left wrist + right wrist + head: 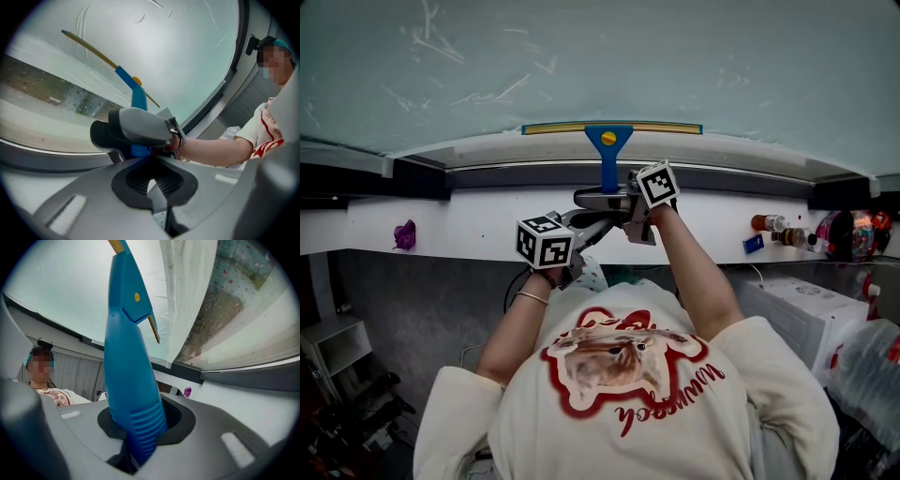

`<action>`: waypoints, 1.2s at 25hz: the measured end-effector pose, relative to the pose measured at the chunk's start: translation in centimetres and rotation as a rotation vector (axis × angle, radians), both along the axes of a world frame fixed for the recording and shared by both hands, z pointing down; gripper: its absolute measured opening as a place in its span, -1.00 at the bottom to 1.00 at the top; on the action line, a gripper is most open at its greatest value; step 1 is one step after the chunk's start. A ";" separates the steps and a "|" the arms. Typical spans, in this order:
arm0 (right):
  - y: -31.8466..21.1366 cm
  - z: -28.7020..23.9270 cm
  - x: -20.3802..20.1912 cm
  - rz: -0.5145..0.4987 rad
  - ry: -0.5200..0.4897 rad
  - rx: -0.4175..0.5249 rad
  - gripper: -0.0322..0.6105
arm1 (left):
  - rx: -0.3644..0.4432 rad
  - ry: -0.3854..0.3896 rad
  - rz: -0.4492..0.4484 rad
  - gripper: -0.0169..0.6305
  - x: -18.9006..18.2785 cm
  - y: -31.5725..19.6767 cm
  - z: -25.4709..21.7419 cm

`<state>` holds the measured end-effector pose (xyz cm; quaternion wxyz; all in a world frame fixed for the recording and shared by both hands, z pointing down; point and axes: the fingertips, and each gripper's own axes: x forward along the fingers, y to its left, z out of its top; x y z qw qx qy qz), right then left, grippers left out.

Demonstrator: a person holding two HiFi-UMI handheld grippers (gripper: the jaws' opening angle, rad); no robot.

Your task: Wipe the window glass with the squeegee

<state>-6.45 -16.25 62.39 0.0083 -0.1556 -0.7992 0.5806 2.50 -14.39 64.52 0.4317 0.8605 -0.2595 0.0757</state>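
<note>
The blue squeegee (608,159) stands upright, and its yellow-edged blade (609,127) lies across the bottom of the window glass (600,66). My right gripper (611,199) is shut on the squeegee's ribbed handle (129,376), which runs up between its jaws (136,446). The left gripper (586,230) sits just below and to the left of the right one, with its marker cube (544,242) facing up. From the left gripper view, its jaws (152,187) are closed with nothing between them, and the right gripper (140,126) and squeegee (133,91) are straight ahead.
A white sill (469,225) runs under the window's dark frame (534,173). A small purple thing (405,234) sits on the sill's left, bottles (778,230) on its right. Below right stand a white appliance (806,309) and a plastic bag (872,366).
</note>
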 end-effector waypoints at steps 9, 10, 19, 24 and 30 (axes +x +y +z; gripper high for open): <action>0.1 -0.6 0.0 0.035 0.026 0.070 -0.71 | 0.063 -0.016 0.029 -0.95 0.0 0.4 -1.3; 0.2 -0.8 0.0 0.035 0.028 0.093 -0.76 | 0.076 -0.024 0.035 -0.95 0.1 0.6 -1.6; 0.9 -4.6 0.6 0.053 -0.031 0.196 -0.84 | 0.195 -0.028 0.059 -0.95 0.4 1.4 -5.0; 1.8 -7.2 0.3 0.009 -0.017 0.320 -0.84 | 0.258 0.008 0.027 -0.95 0.4 1.6 -7.5; 3.3 -11.3 0.1 0.000 -0.035 0.416 -0.86 | 0.334 0.041 0.010 -0.95 0.1 2.8 -11.5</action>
